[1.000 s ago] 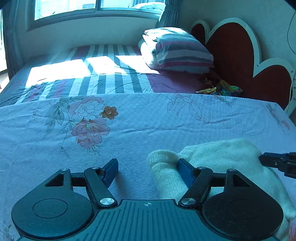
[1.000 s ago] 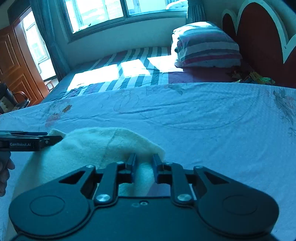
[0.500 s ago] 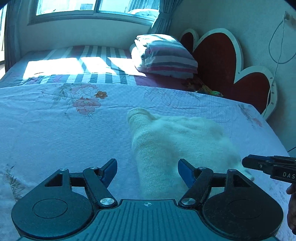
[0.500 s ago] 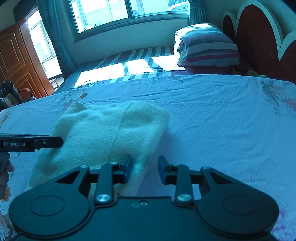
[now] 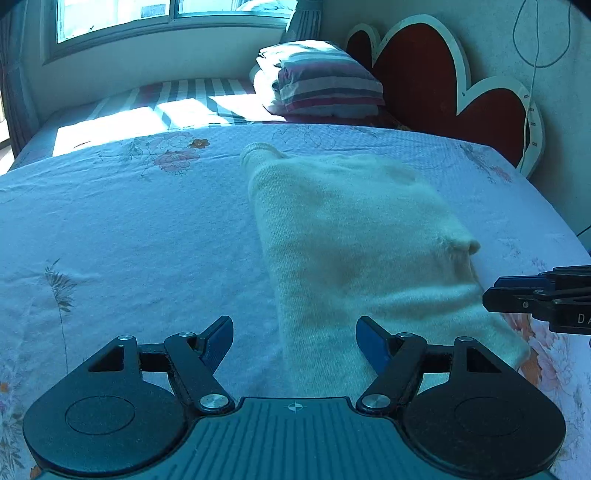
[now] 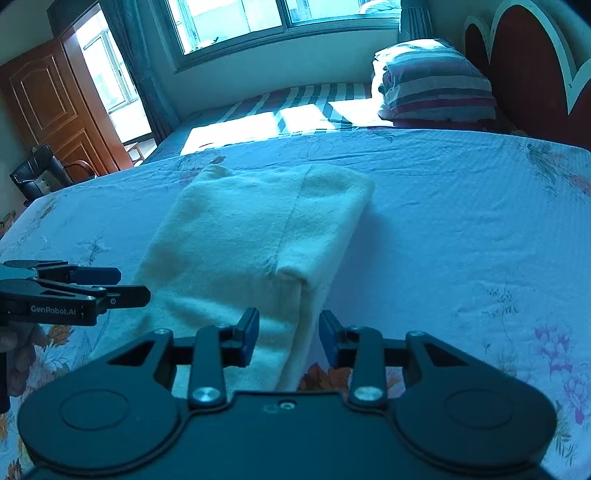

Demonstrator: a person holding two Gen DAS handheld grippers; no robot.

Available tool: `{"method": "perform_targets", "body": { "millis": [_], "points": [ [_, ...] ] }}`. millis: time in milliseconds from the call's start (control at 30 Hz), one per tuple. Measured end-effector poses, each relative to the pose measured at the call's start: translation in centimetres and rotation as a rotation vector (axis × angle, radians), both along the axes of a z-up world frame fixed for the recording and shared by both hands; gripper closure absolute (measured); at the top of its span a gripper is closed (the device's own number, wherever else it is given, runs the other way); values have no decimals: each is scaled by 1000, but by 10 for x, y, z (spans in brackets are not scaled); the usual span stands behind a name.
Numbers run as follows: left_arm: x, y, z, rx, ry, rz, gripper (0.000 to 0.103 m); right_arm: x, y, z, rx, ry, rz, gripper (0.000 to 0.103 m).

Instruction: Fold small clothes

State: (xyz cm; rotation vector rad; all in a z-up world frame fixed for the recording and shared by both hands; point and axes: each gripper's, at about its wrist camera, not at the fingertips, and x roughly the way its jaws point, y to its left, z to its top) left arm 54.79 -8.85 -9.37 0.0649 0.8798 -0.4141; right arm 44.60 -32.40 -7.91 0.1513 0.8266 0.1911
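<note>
A cream knitted garment (image 5: 354, 243) lies folded flat on the floral bedsheet (image 5: 129, 240); it also shows in the right wrist view (image 6: 251, 236). My left gripper (image 5: 295, 341) is open and empty, hovering over the garment's near left edge. My right gripper (image 6: 288, 338) is open and empty above the garment's near right edge. Each gripper shows side-on in the other's view: the right one at the right edge (image 5: 517, 295), the left one at the left edge (image 6: 122, 286).
A stack of striped bedding (image 5: 321, 81) sits at the head of the bed by a red heart-shaped headboard (image 5: 424, 77). A window (image 6: 280, 18), a wooden door (image 6: 48, 107) and a dark chair (image 6: 40, 173) are on the far left.
Both grippers have pulled back and risen from the garment. My right gripper's jaws have opened wider and let go of the cloth. The garment now lies folded on the bed.
</note>
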Motion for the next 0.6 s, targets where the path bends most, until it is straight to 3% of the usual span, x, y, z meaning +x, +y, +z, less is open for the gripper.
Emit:
{"method": "perform_targets", "body": {
  "millis": [200,433,467,600],
  "points": [
    [-9,3,-10,-14,25,33,30,-13,11,-25,-18,46,5,64],
    [-27,8,-13,-17,2,34,30,-26,14,-13,-41,37,-15,63],
    [-28,8,-13,-16,-3,31,30,-25,17,-19,-76,69,-13,62],
    [-33,12,-9,-13,2,28,30,-29,16,-24,-64,60,-61,54]
  ]
}}
